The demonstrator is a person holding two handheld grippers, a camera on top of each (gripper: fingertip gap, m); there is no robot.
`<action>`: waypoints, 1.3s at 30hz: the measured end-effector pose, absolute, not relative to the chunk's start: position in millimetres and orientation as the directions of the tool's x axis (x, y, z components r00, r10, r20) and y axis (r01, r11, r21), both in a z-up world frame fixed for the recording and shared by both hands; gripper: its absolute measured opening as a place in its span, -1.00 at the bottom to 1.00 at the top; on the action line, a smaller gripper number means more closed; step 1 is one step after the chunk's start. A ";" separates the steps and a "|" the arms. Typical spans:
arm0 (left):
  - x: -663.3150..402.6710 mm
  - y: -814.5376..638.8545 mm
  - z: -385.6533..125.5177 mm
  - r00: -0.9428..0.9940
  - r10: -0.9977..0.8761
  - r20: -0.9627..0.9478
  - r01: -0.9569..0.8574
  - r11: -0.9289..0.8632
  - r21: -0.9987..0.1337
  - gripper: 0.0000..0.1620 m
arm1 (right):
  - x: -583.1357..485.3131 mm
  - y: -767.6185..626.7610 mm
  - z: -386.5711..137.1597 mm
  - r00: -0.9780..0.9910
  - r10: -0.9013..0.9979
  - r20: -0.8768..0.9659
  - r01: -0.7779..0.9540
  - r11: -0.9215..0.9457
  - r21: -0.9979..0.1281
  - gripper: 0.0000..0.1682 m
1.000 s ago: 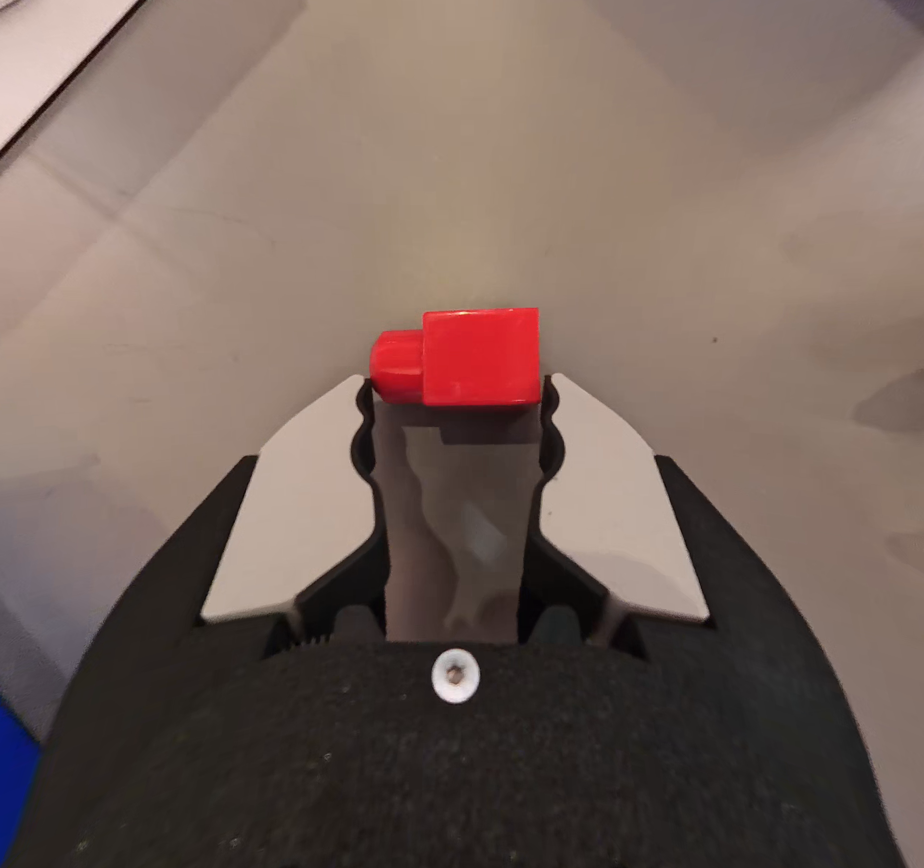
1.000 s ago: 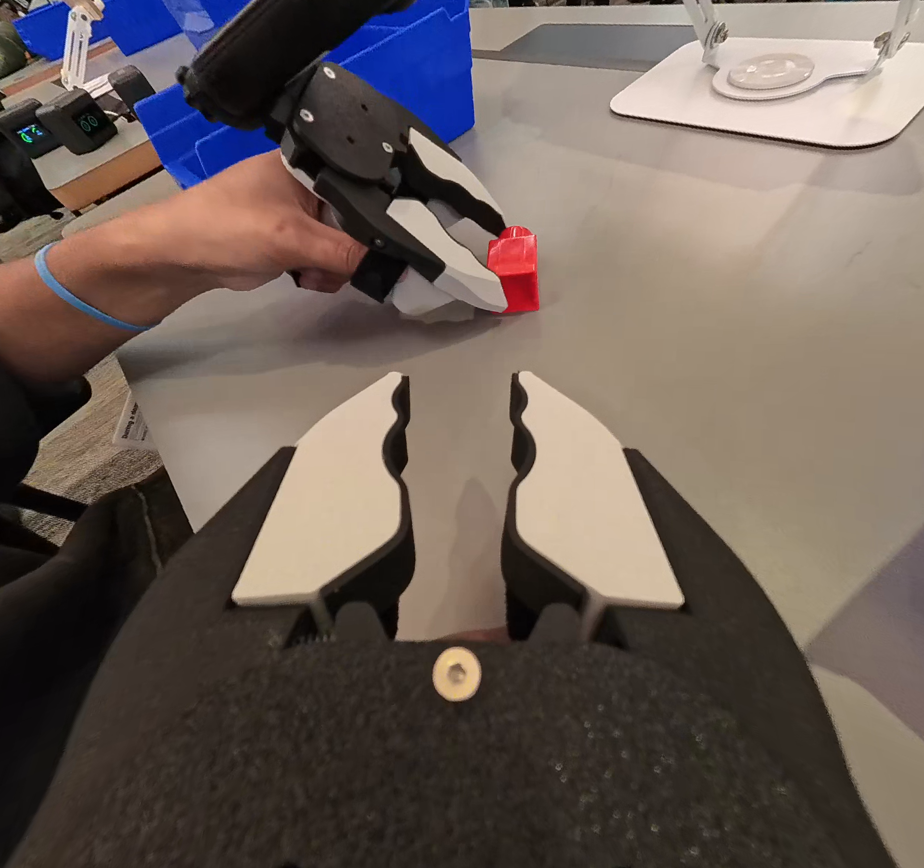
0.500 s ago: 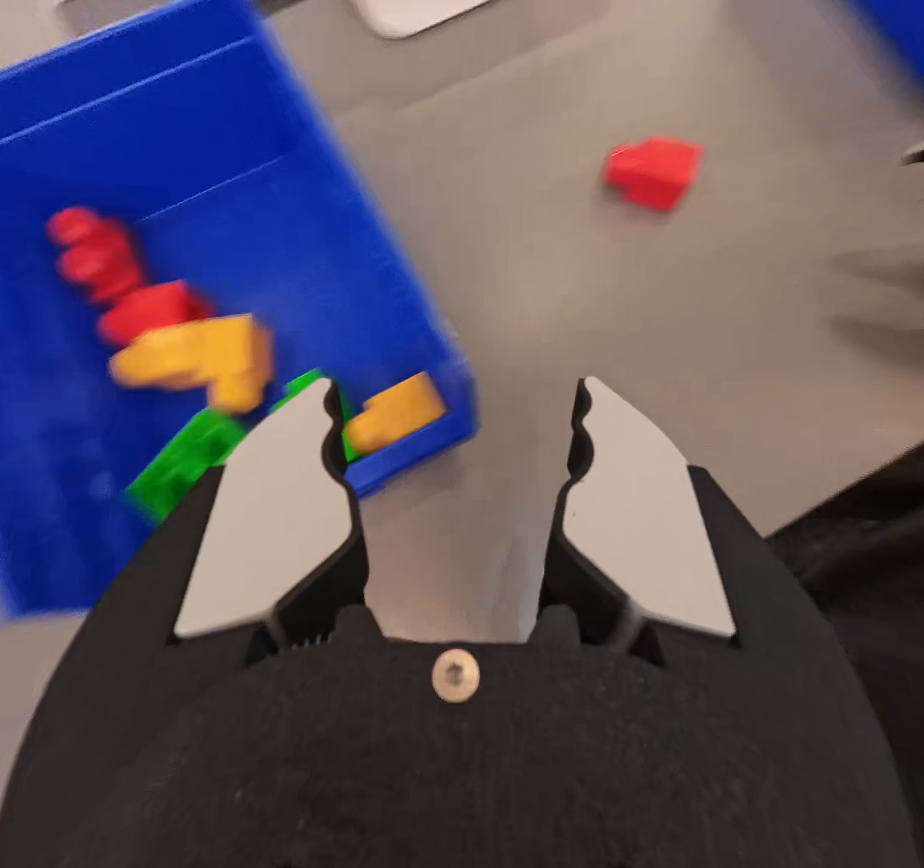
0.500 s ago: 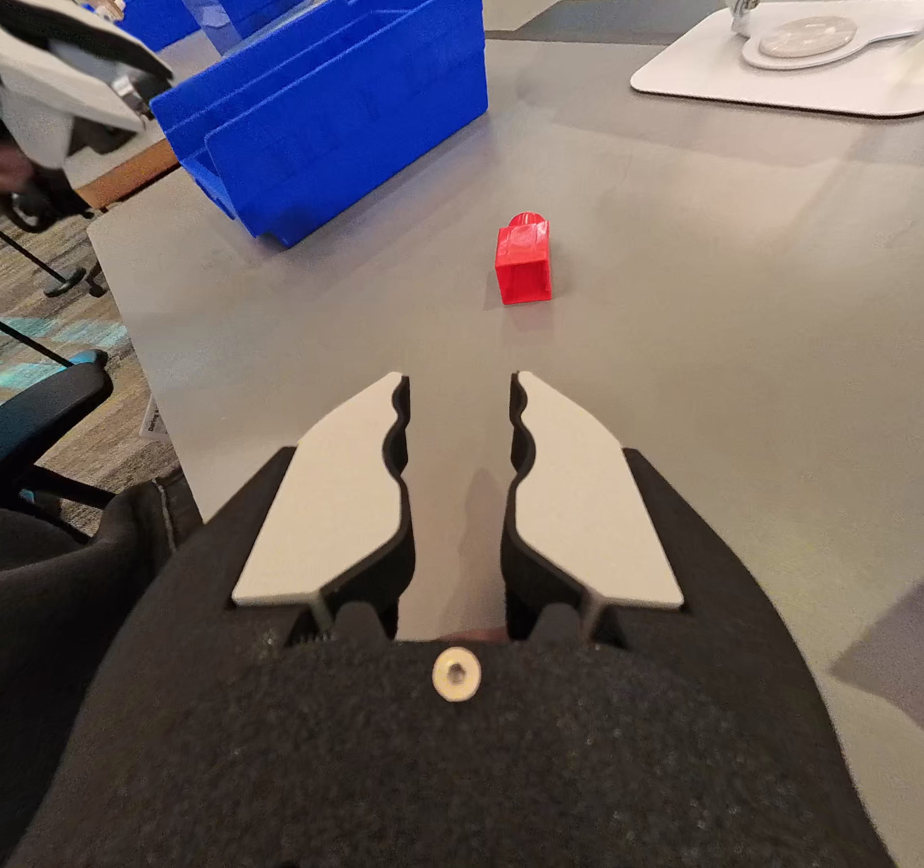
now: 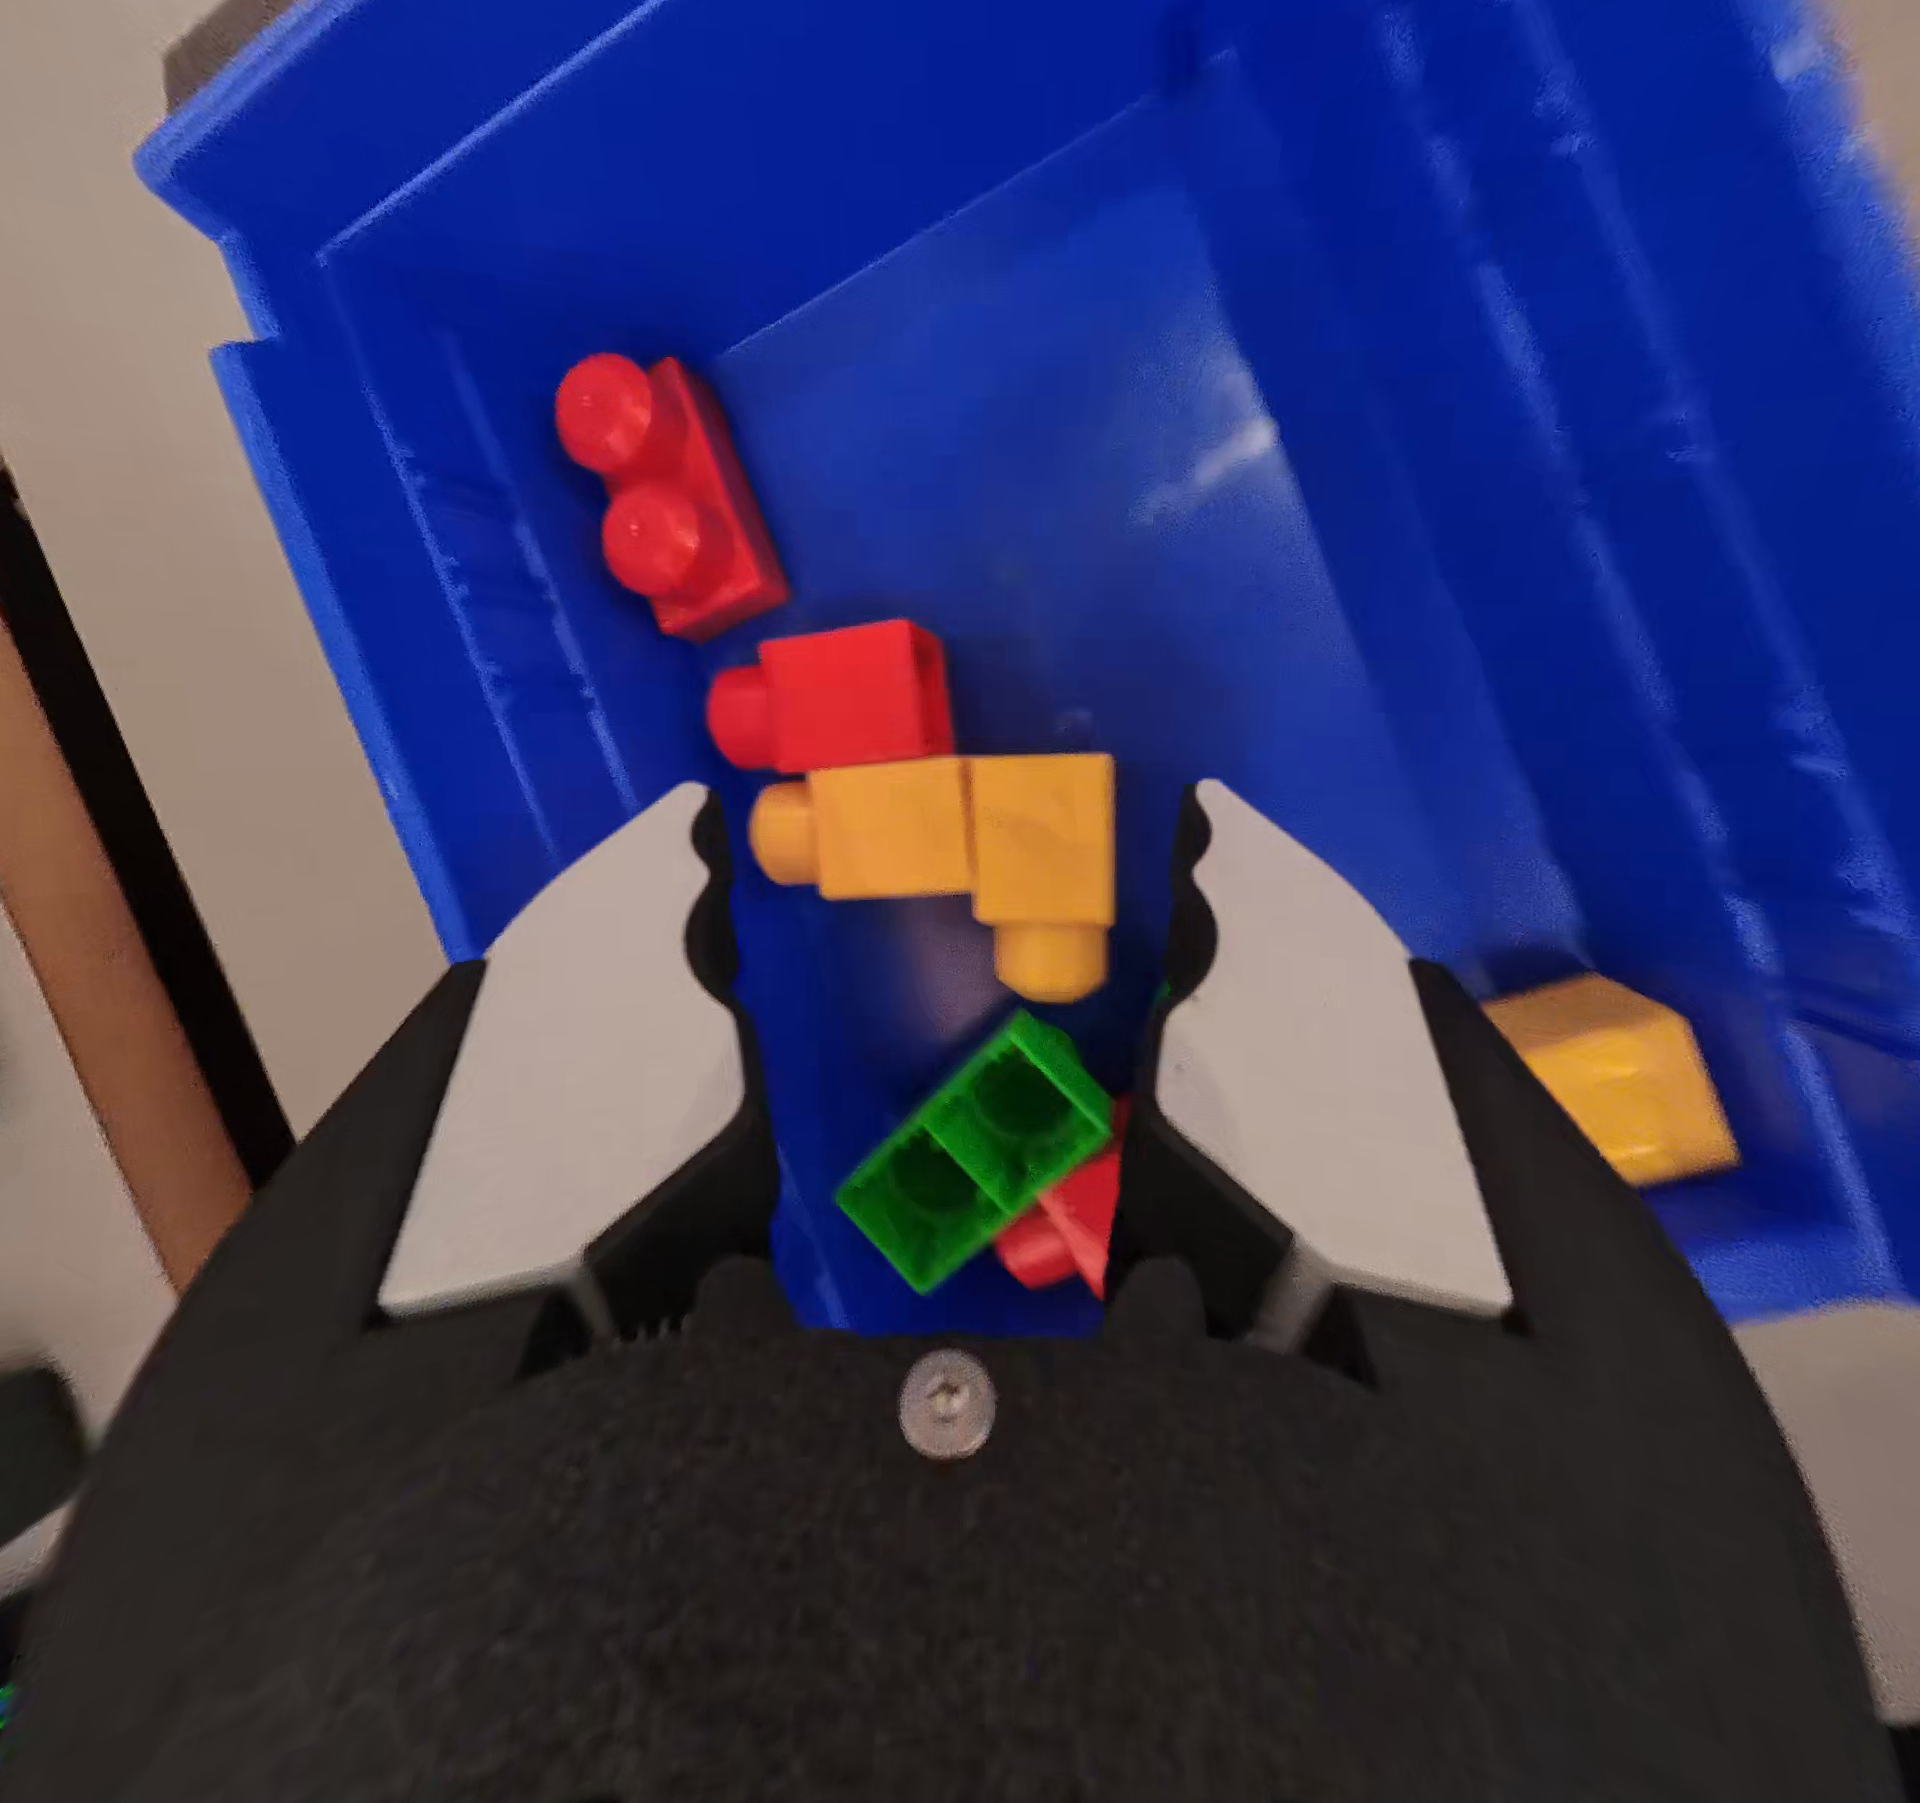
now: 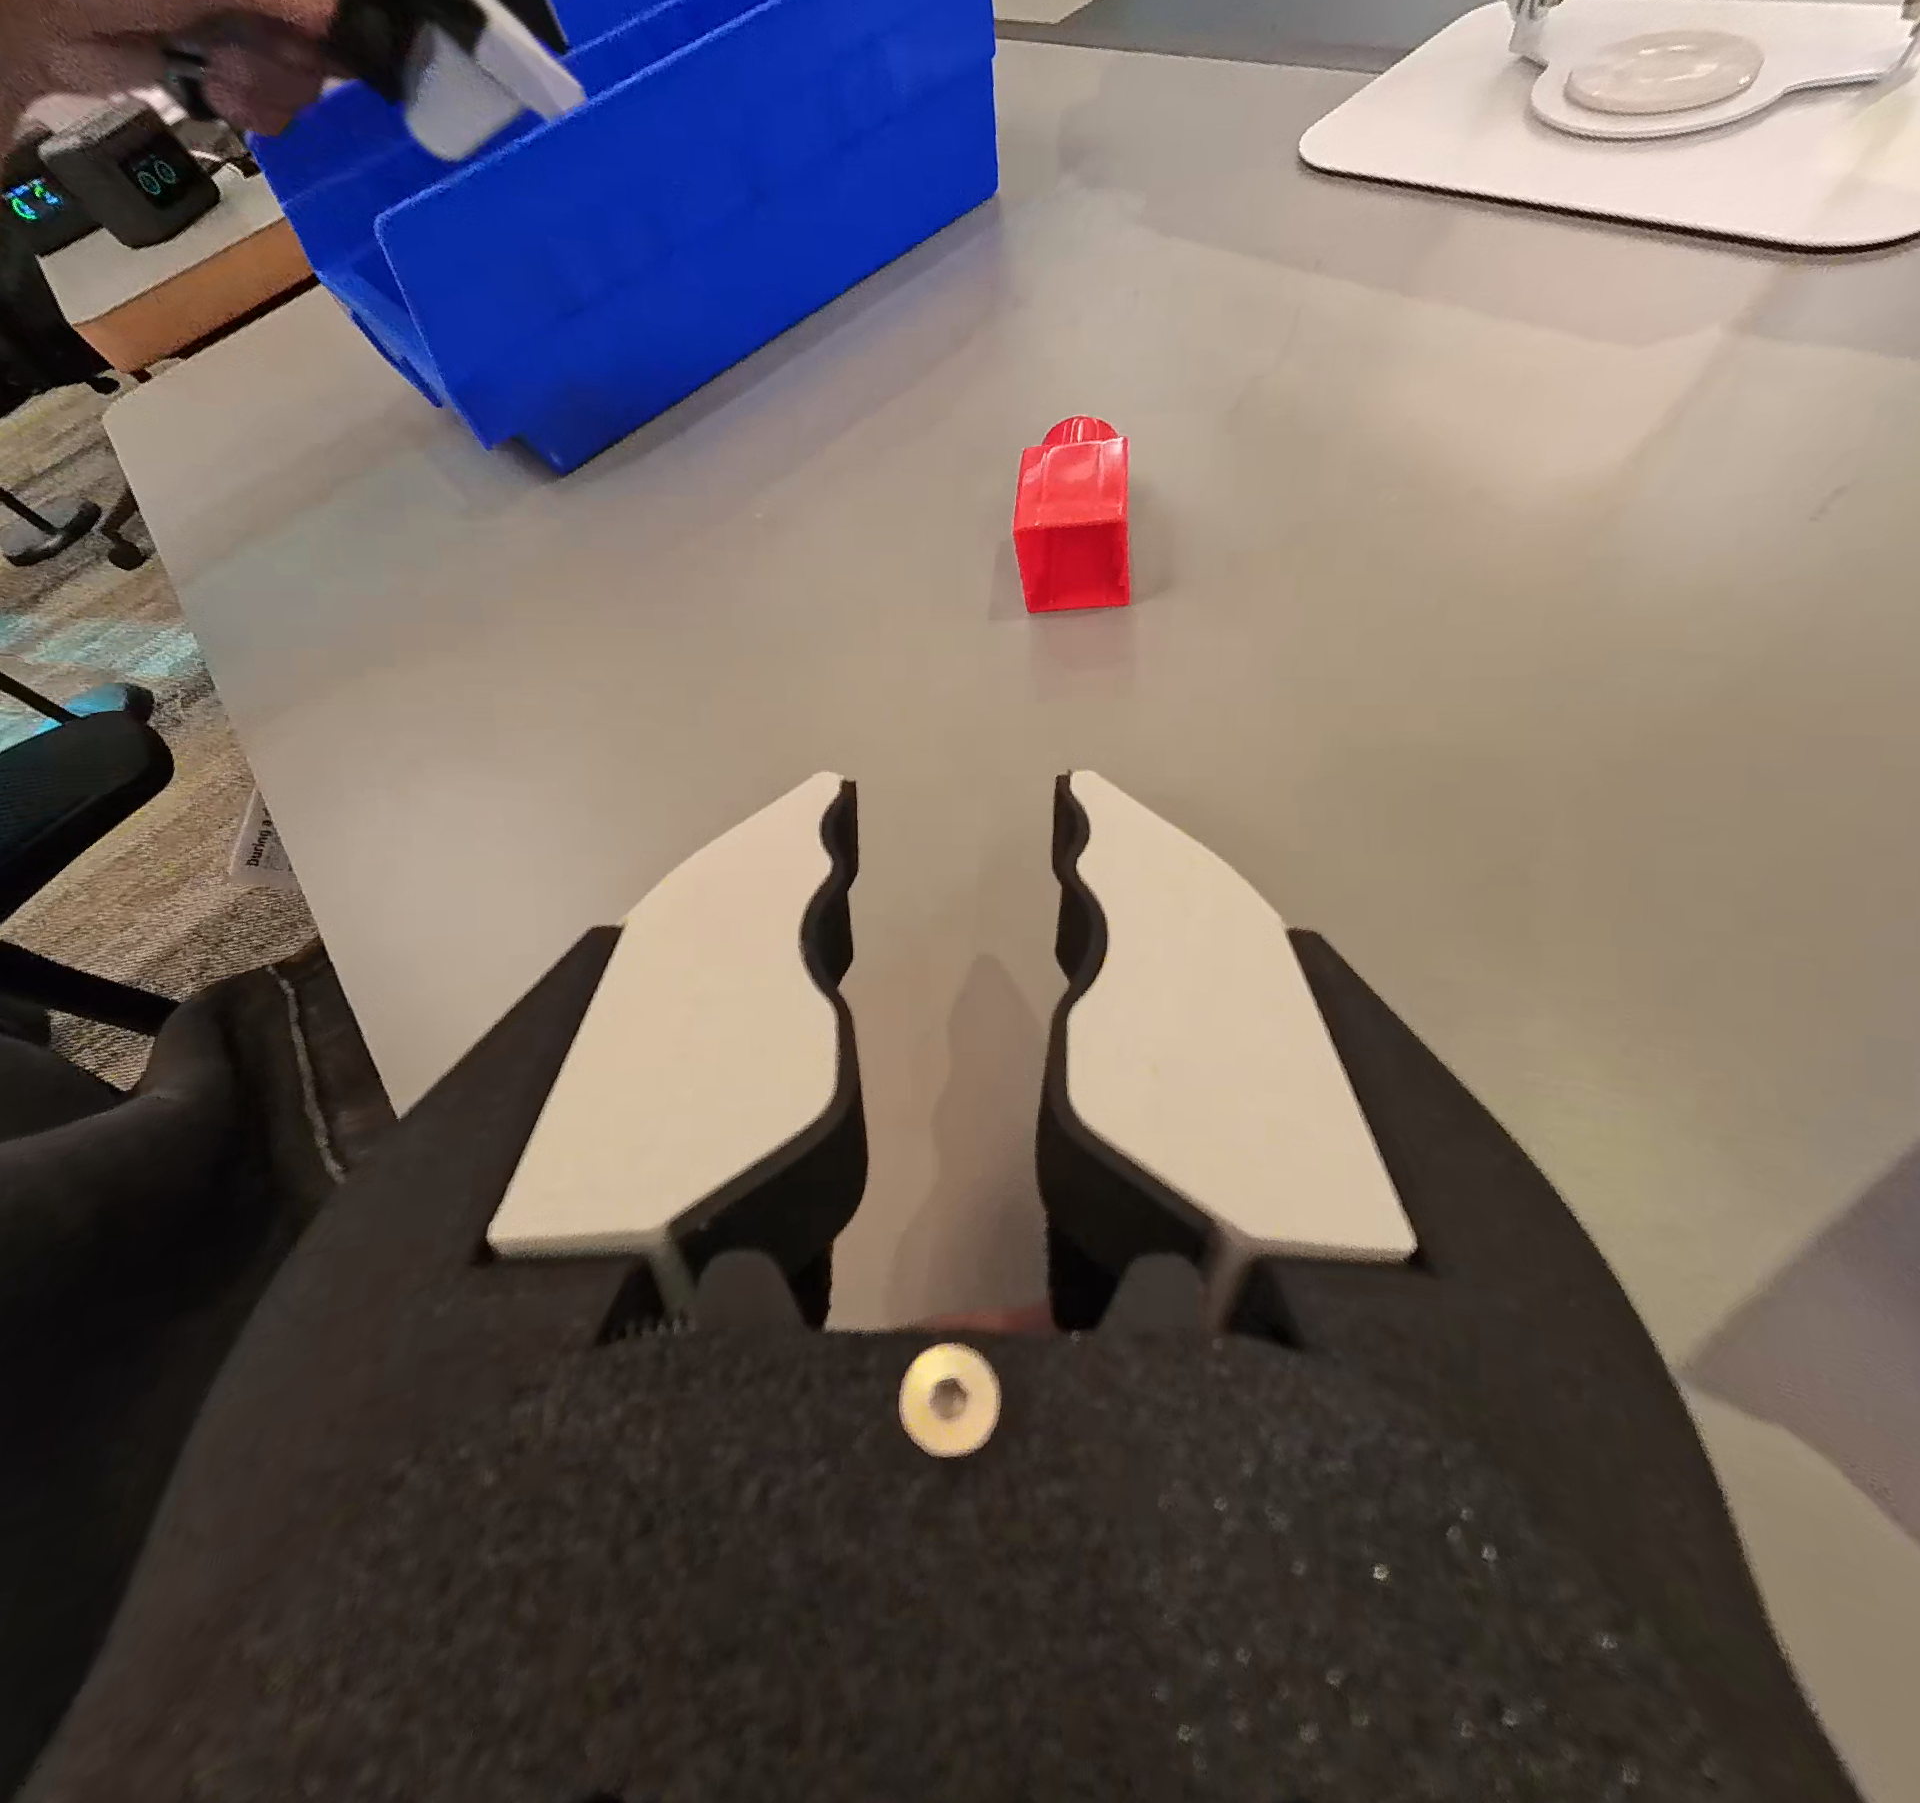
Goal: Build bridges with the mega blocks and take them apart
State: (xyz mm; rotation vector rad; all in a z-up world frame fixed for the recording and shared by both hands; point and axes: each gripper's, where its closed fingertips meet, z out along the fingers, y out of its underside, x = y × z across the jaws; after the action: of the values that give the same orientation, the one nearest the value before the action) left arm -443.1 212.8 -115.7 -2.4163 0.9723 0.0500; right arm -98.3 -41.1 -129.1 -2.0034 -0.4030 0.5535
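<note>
My left gripper [image 5: 951,797] is open and empty, hovering over the blue bin [image 5: 1299,319]. In the bin lie a red two-stud block [image 5: 675,506], a red single block [image 5: 842,704], two yellow blocks [image 5: 956,839] lying against each other, a green two-stud block [image 5: 977,1151] with its open underside facing the camera, a partly hidden red block [image 5: 1070,1234] and a further yellow block [image 5: 1610,1088]. A red single block [image 6: 1075,527] lies on its side on the grey table [image 6: 1455,610]. My right gripper [image 6: 956,787] is open and empty, low over the table in front of that block.
In the right wrist view the blue bin [image 6: 675,195] stands at the table's back left, with my left gripper [image 6: 468,60] and a hand above it. A white stand base [image 6: 1621,122] sits at the back right. The table's left edge [image 6: 208,631] drops to a carpeted floor. One gripper's finger ends stand about 45 centimetres off the other's. My left gripper is the nearer one to the red single block [image 5: 842,704]: about 6 centimetres, against 45 centimetres.
My left gripper let go of the red single block, opened, and swung left over the blue bin. The block stays on the table. My right gripper has barely moved.
</note>
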 end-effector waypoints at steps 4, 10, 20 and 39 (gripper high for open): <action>-454.2 244.7 -139.3 0.750 -0.623 -0.222 -0.660 -0.681 -0.318 0.02 | -95.8 -41.6 -126.3 0.844 0.495 -0.206 0.052 -0.457 -0.888 -0.58; -458.9 252.6 -170.7 0.780 -0.606 -0.154 -0.625 -0.765 -0.154 -0.04 | -89.4 -40.8 -124.6 0.851 0.486 -0.198 0.051 -0.452 -0.891 -0.59; -447.9 244.6 -158.2 0.766 -0.629 -0.132 -0.642 -0.739 -0.204 -0.20 | -89.6 -42.1 -124.2 0.851 0.489 -0.193 0.059 -0.453 -0.890 -0.59; -197.7 66.6 -166.6 0.219 -0.952 -0.211 -0.957 -0.168 -0.238 -0.21 | -93.5 -44.5 -123.8 0.862 0.491 -0.125 0.115 -0.430 -0.895 -0.60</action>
State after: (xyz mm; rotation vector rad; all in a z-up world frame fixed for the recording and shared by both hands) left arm -197.7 66.6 -166.6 -2.1812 1.7834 0.0186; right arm -93.5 -44.5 -123.8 -1.9934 -0.4445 0.4530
